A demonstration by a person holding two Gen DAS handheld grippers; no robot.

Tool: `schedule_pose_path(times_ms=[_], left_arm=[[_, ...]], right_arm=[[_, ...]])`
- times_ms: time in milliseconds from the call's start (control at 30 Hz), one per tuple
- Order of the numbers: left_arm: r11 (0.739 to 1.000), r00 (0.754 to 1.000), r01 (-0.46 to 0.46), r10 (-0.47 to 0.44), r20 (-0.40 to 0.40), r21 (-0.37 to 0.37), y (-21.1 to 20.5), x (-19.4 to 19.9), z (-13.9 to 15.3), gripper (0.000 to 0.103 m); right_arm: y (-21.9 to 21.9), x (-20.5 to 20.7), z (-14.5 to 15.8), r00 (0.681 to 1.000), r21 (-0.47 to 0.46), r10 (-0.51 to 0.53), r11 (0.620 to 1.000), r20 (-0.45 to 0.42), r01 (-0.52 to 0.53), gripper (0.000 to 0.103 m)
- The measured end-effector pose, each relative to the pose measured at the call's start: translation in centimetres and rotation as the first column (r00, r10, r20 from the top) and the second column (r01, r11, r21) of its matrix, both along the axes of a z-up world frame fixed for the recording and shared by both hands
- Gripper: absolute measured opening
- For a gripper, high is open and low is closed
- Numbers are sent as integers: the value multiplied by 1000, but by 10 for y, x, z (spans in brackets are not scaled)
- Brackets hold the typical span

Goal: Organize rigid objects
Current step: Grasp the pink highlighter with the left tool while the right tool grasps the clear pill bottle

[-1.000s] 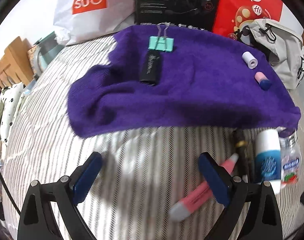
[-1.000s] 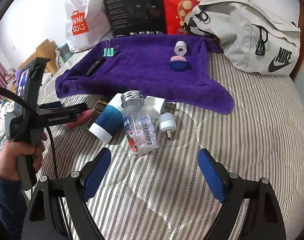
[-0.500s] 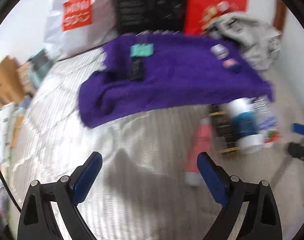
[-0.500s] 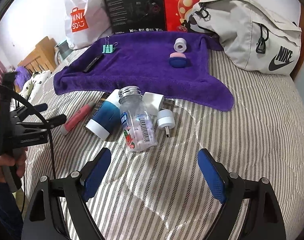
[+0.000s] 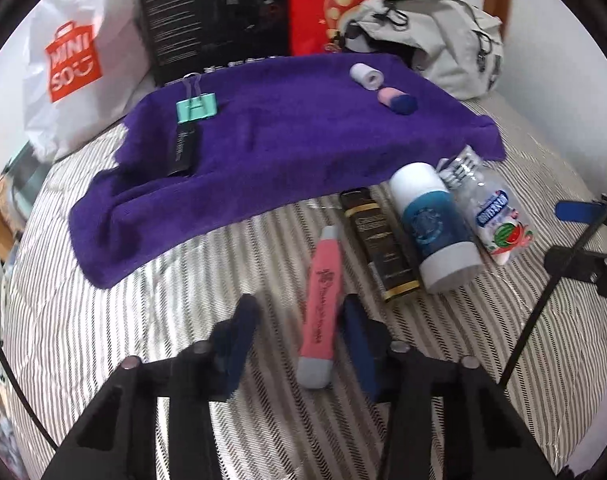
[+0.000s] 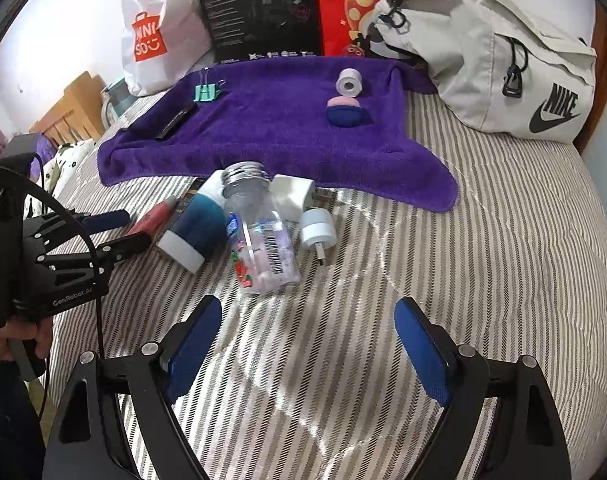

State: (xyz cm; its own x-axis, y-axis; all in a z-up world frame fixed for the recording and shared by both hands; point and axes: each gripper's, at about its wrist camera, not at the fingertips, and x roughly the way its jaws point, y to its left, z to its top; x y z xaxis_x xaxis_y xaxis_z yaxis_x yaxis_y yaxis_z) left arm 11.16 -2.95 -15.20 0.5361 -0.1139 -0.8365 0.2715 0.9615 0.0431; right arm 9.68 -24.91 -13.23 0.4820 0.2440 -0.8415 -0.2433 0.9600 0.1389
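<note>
— Which step is in hand?

— A pickup is being set up. The left tongs (image 5: 299,344) are placed around the pink tube (image 5: 321,312), low in the middle of the left wrist view. The tube is seen lying on the striped bed (image 5: 143,320), between the two blue pads, with a gap left on its left side. The pads are blurred, so contact cannot be told; nothing appears to be clamped yet, and the opening is narrow.

— And the other tongs?

— The right tongs (image 6: 307,352) are held wide and empty at the bottom of the right wrist view, over bare bed just below the clear bottle (image 6: 259,240).

— Where are the remaining things?

— Right of the tube, a dark flat box (image 5: 379,240), a blue and white container (image 5: 431,224) and the clear bottle are lying side by side. A white charger (image 6: 291,196) and a small white plug (image 6: 317,230) are found near the bottle. On the purple towel (image 5: 283,140) in the upper middle, a green clip (image 5: 195,108), a dark stick (image 5: 181,148), a white roll (image 5: 365,76) and a pink and blue piece (image 5: 397,100) are already laid out.

— What is called for next?

— Judged from this, the left tongs should be closed squarely across the tube, which looks smooth and may roll. It should then be lifted clear of the dark box and carried, probably, to a free patch of the towel.
</note>
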Motion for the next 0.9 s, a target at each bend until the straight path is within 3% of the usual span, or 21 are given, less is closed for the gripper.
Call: schedule_pose_path(times_ms=[100,267,433,633,700,733,833,900], left_arm=[[999,999,50,-50,-3,-5,-8,-1,1,17],[998,998,60,-60,8,13,-12,-5,2,16],[998,999,50,-50,-2,-26,-6,-4,3,16],[998,999,42,-43,-13,-48,6,-10,3,17],[997,999,34,-35,-14,-74,11,-11,2,17],[996,999,32,-33,-15,-82,12,-11,2,17],[996,999,31,-32,-14,-87,13,-10,2,17],[997,999,33,-34,-13,-76,12,-11,2,17]], right_arm=[[-4,5,-3,1000,28,-15,1000,-1,15,88],[0,15,-1,999,25,-23,999,30,22,88],[26,24,-2,997,22,63,998,54,-65,87],[48,36,-17,993,-92,104,991,56,-98,71],[49,39,-22,994,-109,97,990,52,-91,62],[49,41,-25,994,-109,99,990,43,-93,52],[46,37,-24,993,-109,109,989,47,-103,40],[37,32,-21,994,-94,99,991,40,-95,40]])
